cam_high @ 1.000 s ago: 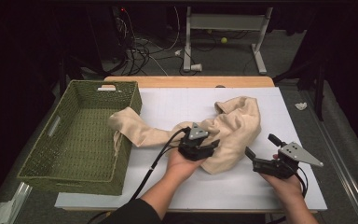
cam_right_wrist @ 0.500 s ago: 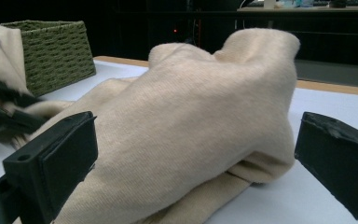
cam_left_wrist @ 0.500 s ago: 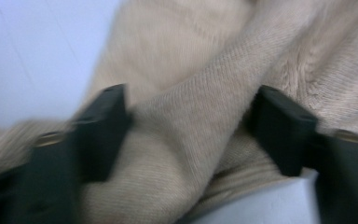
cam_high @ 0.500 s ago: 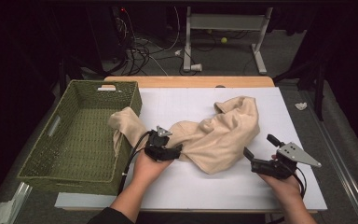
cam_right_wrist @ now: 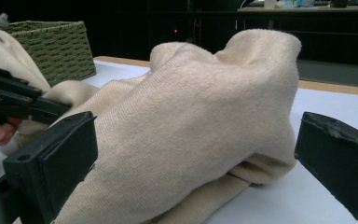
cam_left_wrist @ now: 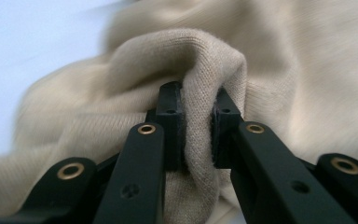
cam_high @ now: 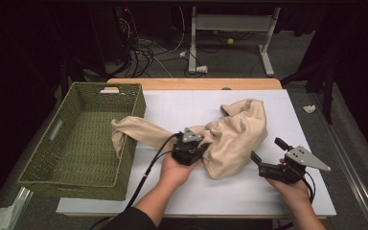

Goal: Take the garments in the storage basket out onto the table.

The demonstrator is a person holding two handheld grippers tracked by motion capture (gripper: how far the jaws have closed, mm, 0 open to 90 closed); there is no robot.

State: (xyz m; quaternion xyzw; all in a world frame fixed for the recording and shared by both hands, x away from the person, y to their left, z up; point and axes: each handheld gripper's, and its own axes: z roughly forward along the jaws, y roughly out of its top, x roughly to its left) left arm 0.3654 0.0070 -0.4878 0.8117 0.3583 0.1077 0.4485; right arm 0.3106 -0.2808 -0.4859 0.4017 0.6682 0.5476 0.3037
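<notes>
A beige knit sweater [cam_high: 242,127] lies crumpled on the white table top [cam_high: 182,108], one sleeve draped over the rim of the green woven basket [cam_high: 76,184]. My left gripper [cam_high: 202,146] sits at the sweater's left side. In the left gripper view its jaws have just been closing, and the gripper [cam_left_wrist: 196,112] is shut on a raised fold of the sweater [cam_left_wrist: 270,70], the pads pressing the knit. My right gripper [cam_high: 267,150] rests on the table just right of the sweater. It stands open [cam_right_wrist: 196,144], with the sweater's bulk [cam_right_wrist: 205,88] in front of its wide jaws.
The basket [cam_right_wrist: 51,44] stands at the table's left with nothing inside but the sleeve end at its rim. Bare white surface lies behind and in front of the sweater. Beyond the table's far edge are cables and a metal stand [cam_high: 230,28] on the floor.
My left hand went left toward the basket, then came back right to the sweater's edge, and its jaws shut on a fold. The right hand has stayed in place.
</notes>
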